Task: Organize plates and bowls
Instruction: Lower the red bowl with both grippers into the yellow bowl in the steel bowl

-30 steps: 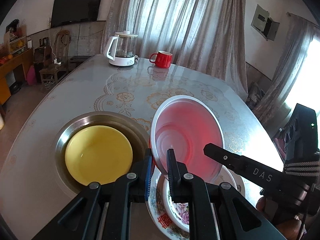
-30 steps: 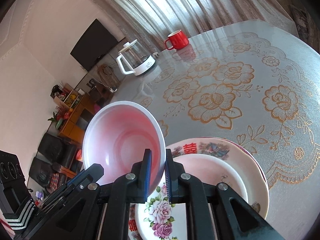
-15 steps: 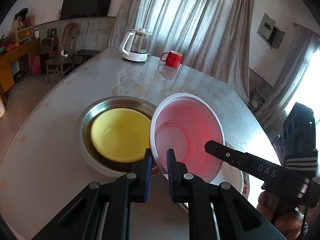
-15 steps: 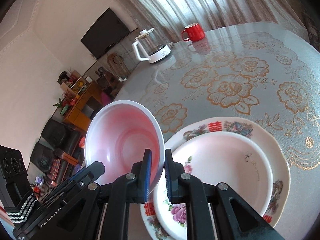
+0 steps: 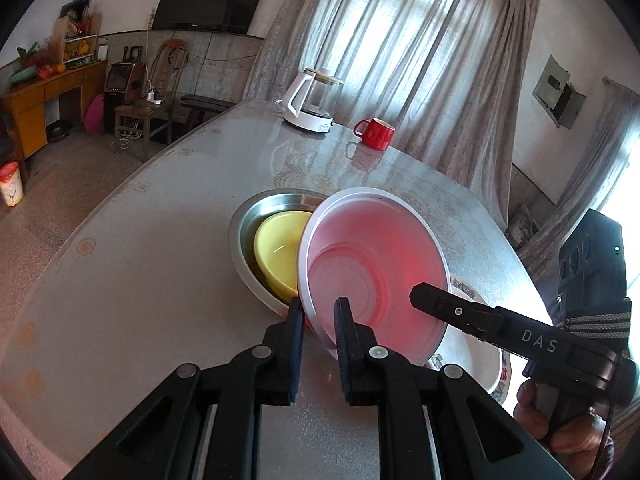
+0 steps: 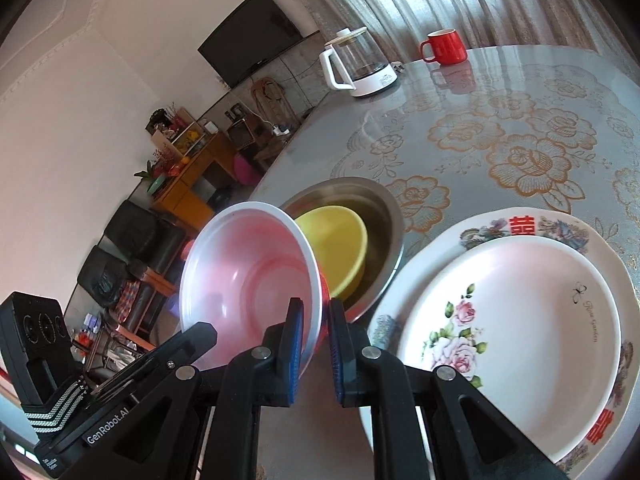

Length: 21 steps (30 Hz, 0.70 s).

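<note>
Since a second ago the pink bowl [image 5: 374,276] has been carried sideways off the plates [image 6: 516,320] and is now up against the steel basin [image 5: 246,236], with the view swung round so the basin sits further back.

Nearest in, the bowl is pinched from both sides: the left claw [image 5: 318,320] is closed tight on its near rim, and the right claw [image 6: 314,322] is clamped on the opposite rim, so it's held tilted in the air between them. Just behind it the yellow bowl [image 6: 340,248] is nested in the basin, and the two plates are stacked beside that on the table [image 6: 520,112]. Further back a kettle [image 6: 360,66] and red mug [image 6: 444,46] can be seen, well apart from everything.

Looks like the pink one is meant to be nested into the yellow one. To do it cleanly, it should probably be levelled first, centred over the yellow bowl, lowered until seated, and only then let go, both sides together, so it isn't tipped onto the basin edge.
</note>
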Available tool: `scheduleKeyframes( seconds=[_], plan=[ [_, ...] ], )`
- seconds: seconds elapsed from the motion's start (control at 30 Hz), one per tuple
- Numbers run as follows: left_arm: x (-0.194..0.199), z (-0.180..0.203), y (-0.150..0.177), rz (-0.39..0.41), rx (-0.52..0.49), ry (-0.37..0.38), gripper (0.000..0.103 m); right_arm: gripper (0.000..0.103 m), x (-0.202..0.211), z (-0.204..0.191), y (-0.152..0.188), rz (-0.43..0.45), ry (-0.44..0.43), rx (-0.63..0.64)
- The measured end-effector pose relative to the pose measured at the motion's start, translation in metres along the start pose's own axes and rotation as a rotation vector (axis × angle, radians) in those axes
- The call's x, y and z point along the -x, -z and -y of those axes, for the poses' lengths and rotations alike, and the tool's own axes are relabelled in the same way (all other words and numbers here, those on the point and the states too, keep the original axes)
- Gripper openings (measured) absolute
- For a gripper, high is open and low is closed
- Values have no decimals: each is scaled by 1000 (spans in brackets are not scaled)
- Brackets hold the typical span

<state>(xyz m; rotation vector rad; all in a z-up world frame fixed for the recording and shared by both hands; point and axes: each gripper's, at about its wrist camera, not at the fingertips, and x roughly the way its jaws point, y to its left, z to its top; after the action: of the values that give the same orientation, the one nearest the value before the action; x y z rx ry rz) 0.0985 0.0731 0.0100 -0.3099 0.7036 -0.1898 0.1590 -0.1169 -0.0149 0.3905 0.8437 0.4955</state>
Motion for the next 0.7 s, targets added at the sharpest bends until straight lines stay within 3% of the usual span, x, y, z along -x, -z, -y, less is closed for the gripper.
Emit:
scheduleKeyframes(
  seconds=[0.17, 0.4, 0.57, 0.7],
  plan=[
    [4, 0, -6, 31, -3, 5, 15, 11, -2, -4, -1, 1, 0, 13],
    [11, 4, -44, 113, -16, 8, 15, 11, -2, -10, -30, 49, -8, 47],
    [-4, -5, -61, 81, 12, 12, 15, 11, -17, -5, -55, 37, -46, -12],
    [-25, -13, -56, 38, 27, -21, 15, 11, -38, 5, -61, -5, -53, -73]
  ],
)
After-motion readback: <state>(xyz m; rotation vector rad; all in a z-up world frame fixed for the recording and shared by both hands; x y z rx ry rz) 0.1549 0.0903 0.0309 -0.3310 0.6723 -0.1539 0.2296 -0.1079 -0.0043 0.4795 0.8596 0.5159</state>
